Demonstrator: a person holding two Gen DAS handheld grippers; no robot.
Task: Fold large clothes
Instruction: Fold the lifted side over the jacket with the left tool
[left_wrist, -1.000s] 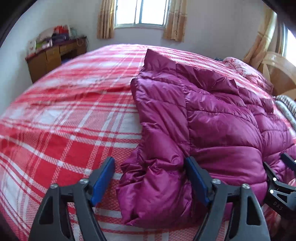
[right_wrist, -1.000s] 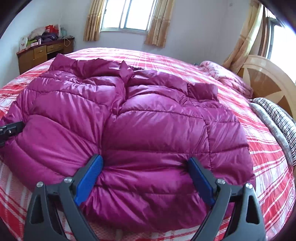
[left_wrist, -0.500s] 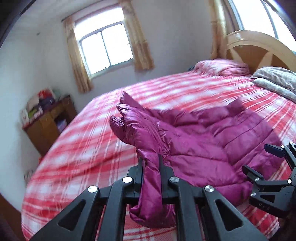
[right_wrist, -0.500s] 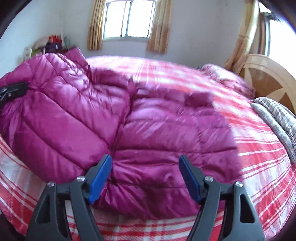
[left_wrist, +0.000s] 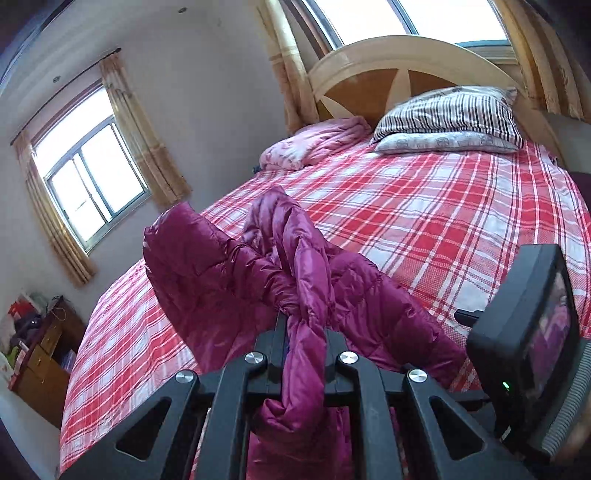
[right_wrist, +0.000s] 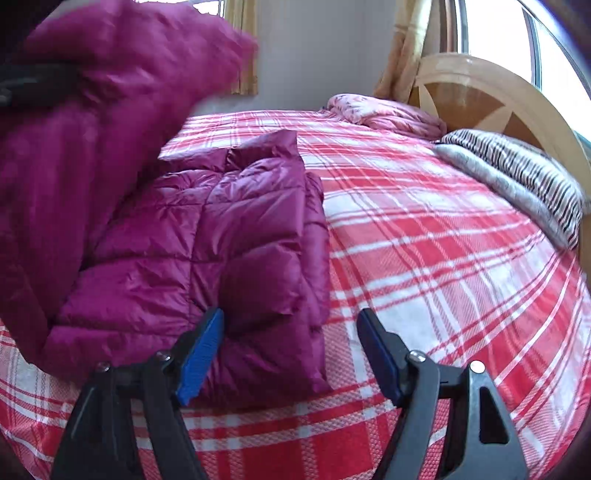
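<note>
A magenta puffer jacket (left_wrist: 221, 280) lies on the red plaid bed (left_wrist: 424, 221). My left gripper (left_wrist: 301, 325) is shut on a bunched fold of its edge. That side is lifted off the bed and drapes away from the jaws. In the right wrist view the raised part (right_wrist: 92, 110) hangs blurred at upper left. The rest of the jacket (right_wrist: 229, 229) lies flat below it. My right gripper (right_wrist: 291, 350) is open low over the jacket's near right corner. Its left pad (right_wrist: 201, 354) rests against the fabric and its right pad (right_wrist: 376, 354) stands over bare sheet.
A striped pillow (left_wrist: 450, 118) and a pink folded quilt (left_wrist: 314, 144) lie by the wooden headboard (left_wrist: 406, 62). A wooden desk (left_wrist: 40, 354) with clutter stands by the far wall under a window. Plaid sheet (right_wrist: 443, 258) stretches to the right of the jacket.
The left gripper closed on the jacket's edge, rose and rolled, swinging that side up and across. The right gripper slid right to the jacket's corner, its jaws slightly narrower.
</note>
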